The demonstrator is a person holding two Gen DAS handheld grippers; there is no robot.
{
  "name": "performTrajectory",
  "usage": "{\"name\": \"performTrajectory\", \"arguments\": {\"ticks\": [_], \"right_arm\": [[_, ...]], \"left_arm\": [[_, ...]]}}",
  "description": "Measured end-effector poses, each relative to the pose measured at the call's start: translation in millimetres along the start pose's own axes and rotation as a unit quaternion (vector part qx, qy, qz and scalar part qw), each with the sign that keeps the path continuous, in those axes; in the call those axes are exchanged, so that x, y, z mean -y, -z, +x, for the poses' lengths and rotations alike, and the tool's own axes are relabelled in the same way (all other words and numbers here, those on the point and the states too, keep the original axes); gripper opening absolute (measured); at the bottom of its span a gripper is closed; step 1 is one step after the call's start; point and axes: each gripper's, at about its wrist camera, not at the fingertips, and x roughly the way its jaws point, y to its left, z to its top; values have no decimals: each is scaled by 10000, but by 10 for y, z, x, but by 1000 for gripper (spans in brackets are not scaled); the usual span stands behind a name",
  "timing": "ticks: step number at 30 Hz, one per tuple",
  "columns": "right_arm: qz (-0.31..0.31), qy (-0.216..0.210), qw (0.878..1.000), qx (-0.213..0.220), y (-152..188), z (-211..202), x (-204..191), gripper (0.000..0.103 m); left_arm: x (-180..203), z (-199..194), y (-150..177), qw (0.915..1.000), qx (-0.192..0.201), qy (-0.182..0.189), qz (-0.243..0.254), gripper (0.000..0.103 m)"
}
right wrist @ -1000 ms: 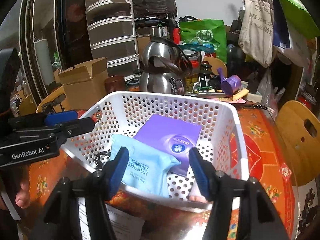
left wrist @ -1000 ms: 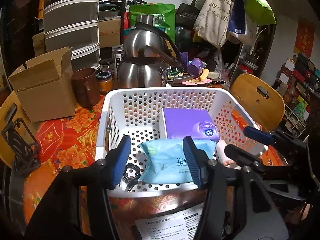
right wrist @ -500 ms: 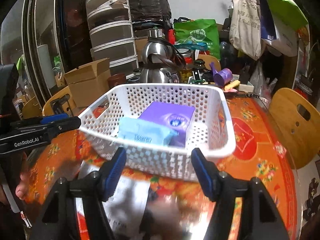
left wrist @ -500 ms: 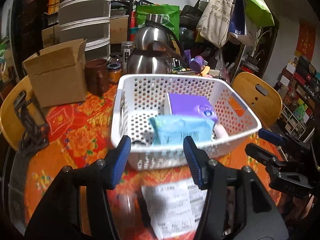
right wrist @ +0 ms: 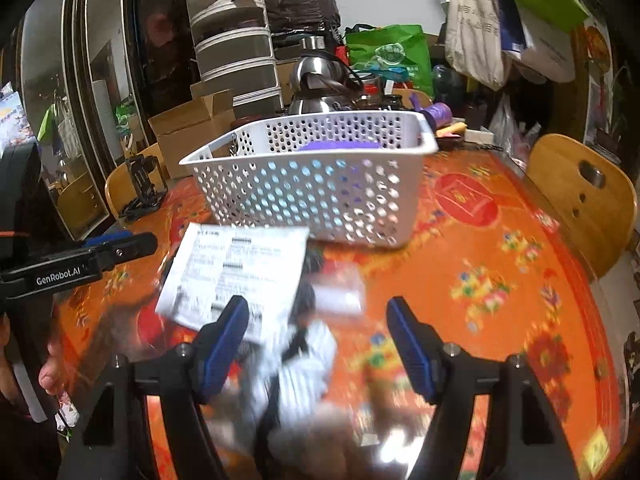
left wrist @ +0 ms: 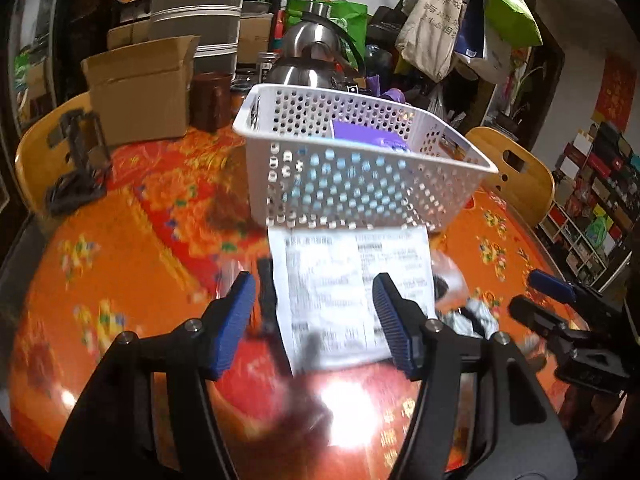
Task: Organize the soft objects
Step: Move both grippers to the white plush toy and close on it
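Both grippers are empty. The left gripper (left wrist: 314,322), jaws just widened, hangs half open over a white printed packet (left wrist: 352,288), long axis toward the white basket (left wrist: 360,184) mid-tabletop. The right gripper (right wrist: 318,344), jaws wide, frames a blurred striped soft thing (right wrist: 304,364).

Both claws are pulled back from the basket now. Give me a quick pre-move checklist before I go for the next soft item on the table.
1. Left claw empty: ok, jaws have just been opening, nothing between the pads.
2. Right claw empty: ok, jaws have just been opening, nothing gripped.
3. White basket upright on the table: ok, purple pack and light blue pack inside.
4. Next item located: ok, striped white cloth item lies below the right claw.
5. Printed paper sheet clear of that item: cannot tell, blur hides whether they overlap.
6. Claws apart from each other: ok.
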Motion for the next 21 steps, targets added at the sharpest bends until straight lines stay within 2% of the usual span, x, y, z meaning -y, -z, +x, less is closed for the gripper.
{"name": "performTrajectory", "arguments": {"ticks": [6, 13, 16, 17, 19, 21], "right_arm": [[235, 115, 9996, 66, 372, -381, 193, 71], [165, 3, 9999, -2, 581, -622, 196, 71], [141, -91, 9999, -11, 608, -631, 166, 71], [143, -141, 9998, 0, 614, -628, 160, 69], [142, -227, 9996, -24, 611, -601, 155, 61], [117, -263, 9996, -82, 603, -552, 141, 50]], "left_arm": [[266, -178, 488, 9997, -170, 150, 88, 58], [638, -470, 714, 9992, -28, 365, 174, 58], [830, -507, 771, 9987, 8, 376, 354, 58], [876, -492, 761, 9986, -1, 362, 390, 58], [965, -452, 786, 9981, -36, 457, 423, 58], [1017, -415, 802, 9981, -44, 385, 476, 58]]}}
